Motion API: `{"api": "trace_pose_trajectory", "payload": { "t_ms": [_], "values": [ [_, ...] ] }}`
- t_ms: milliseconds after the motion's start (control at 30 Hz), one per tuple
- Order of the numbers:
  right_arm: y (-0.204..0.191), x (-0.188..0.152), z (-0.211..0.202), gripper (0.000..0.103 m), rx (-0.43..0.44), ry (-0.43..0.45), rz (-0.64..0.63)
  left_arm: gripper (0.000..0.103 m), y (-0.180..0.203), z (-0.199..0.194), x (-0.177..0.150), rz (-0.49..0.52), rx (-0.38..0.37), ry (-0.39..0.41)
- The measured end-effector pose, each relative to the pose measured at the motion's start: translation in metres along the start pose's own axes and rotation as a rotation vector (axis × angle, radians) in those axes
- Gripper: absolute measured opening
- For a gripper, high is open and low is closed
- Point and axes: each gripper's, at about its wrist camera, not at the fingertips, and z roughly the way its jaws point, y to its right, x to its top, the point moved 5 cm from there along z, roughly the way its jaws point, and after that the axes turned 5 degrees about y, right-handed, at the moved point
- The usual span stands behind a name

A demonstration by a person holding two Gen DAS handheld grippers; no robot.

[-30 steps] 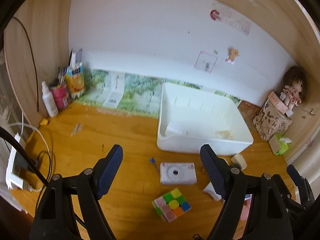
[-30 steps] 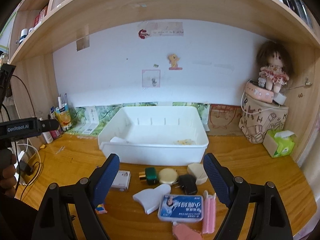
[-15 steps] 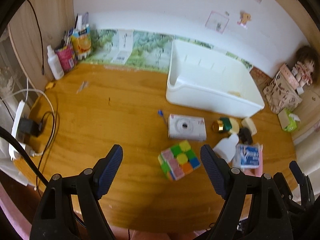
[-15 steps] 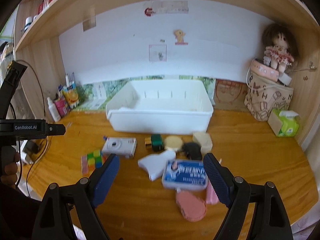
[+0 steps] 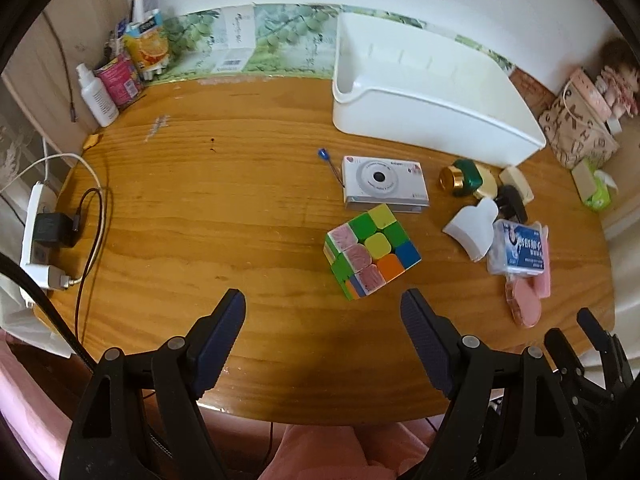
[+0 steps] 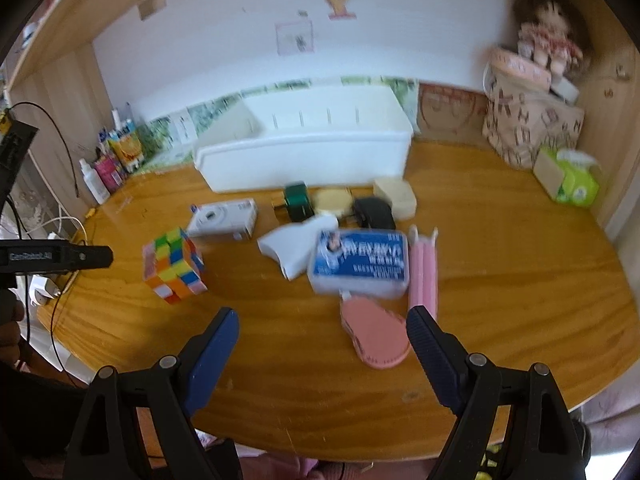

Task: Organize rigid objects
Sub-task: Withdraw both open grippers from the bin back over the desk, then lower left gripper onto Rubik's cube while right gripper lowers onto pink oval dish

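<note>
A white bin stands at the back of the wooden desk. In front of it lie a colourful puzzle cube, a white camera, a green jar, a blue-labelled box, a white curved piece and a pink case. My left gripper hovers open just short of the cube, holding nothing. My right gripper hangs open above the desk near the pink case, also without anything in it.
Bottles and cartons crowd the back left corner. A power strip with cables lies at the left edge. A patterned bag with a doll and a green tissue pack stand at the right.
Both grippers have dropped and tipped downward, so the desk front and the scattered objects now fill the views. Jaw widths are unchanged and nothing was taken hold of.
</note>
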Motion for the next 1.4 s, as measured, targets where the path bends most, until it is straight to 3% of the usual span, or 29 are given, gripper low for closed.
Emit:
{"api": "trace_pose_trajectory", "payload": {
  "t_ms": [333, 667, 800, 900, 1067, 1133, 1200, 1400],
  "values": [
    [0.020, -0.016, 0.039, 0.086, -0.059, -0.163, 0.057, 0.083, 0.030, 0.040, 0.016, 0.193, 0.026, -0.110],
    [0.042, -0.019, 0.072, 0.086, -0.086, -0.241, 0.174, 0.085, 0.055, 0.071, 0.029, 0.337, 0.018, -0.178],
    [0.046, -0.020, 0.078, 0.086, -0.093, -0.258, 0.186, 0.086, 0.060, 0.079, 0.034, 0.361, 0.010, -0.194],
    [0.045, -0.020, 0.085, 0.077, -0.097, -0.280, 0.178, 0.086, 0.061, 0.086, 0.034, 0.364, 0.001, -0.219],
    [0.044, -0.018, 0.093, 0.076, -0.116, -0.300, 0.147, 0.086, 0.062, 0.095, 0.036, 0.365, -0.011, -0.253],
    [0.042, -0.017, 0.093, 0.072, -0.127, -0.305, 0.133, 0.086, 0.063, 0.098, 0.036, 0.364, -0.015, -0.268],
    [0.041, -0.016, 0.093, 0.066, -0.145, -0.311, 0.112, 0.085, 0.064, 0.100, 0.035, 0.362, -0.016, -0.283],
    [0.041, -0.016, 0.093, 0.066, -0.133, -0.325, 0.092, 0.075, 0.062, 0.107, 0.038, 0.331, -0.036, -0.312]
  ]
}}
